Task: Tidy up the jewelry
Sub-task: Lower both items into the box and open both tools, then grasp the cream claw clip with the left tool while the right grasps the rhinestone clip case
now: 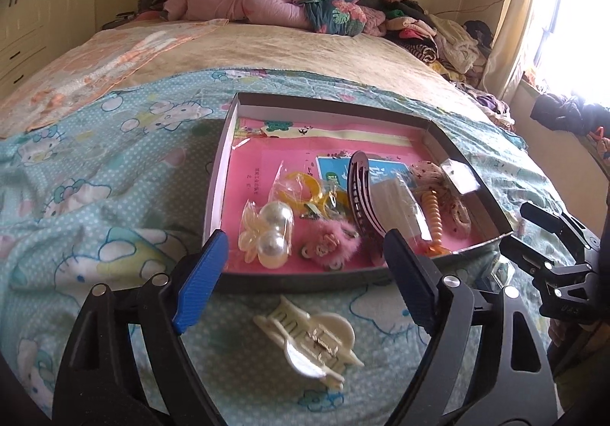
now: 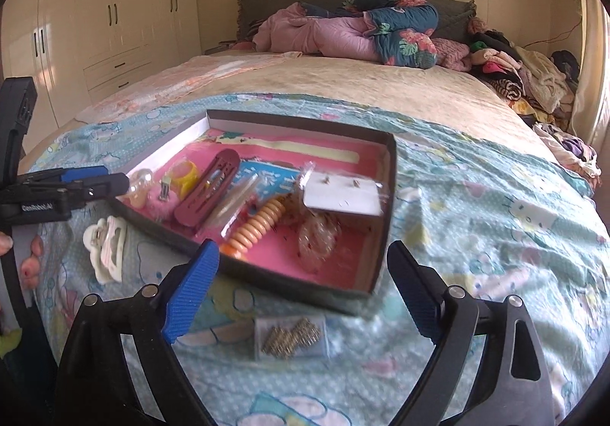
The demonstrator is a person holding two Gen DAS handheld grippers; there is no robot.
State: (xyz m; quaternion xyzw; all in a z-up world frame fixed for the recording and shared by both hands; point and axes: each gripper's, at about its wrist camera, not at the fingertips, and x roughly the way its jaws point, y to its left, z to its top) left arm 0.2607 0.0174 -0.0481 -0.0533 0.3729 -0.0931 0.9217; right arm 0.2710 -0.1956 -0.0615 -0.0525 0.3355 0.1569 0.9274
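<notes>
Both grippers hover wide open and empty: our left gripper (image 1: 305, 266) over the cream plastic claw hair clip (image 1: 310, 338), our right gripper (image 2: 303, 287) over the clear packet of gold earrings (image 2: 291, 338), both lying outside the shallow pink-lined cardboard box (image 2: 385, 212). We judge the soft blue cartoon-print bedsheet (image 2: 495, 228) may bunch, or the slick packet slip, under closing pads.

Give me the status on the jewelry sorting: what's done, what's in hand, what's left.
Done: most pieces lie in the box. In hand: nothing; the left hand-held gripper and right hand-held gripper are open and empty. Left: the cream hair claw and the earring packet lie on the blanket outside the box.
</notes>
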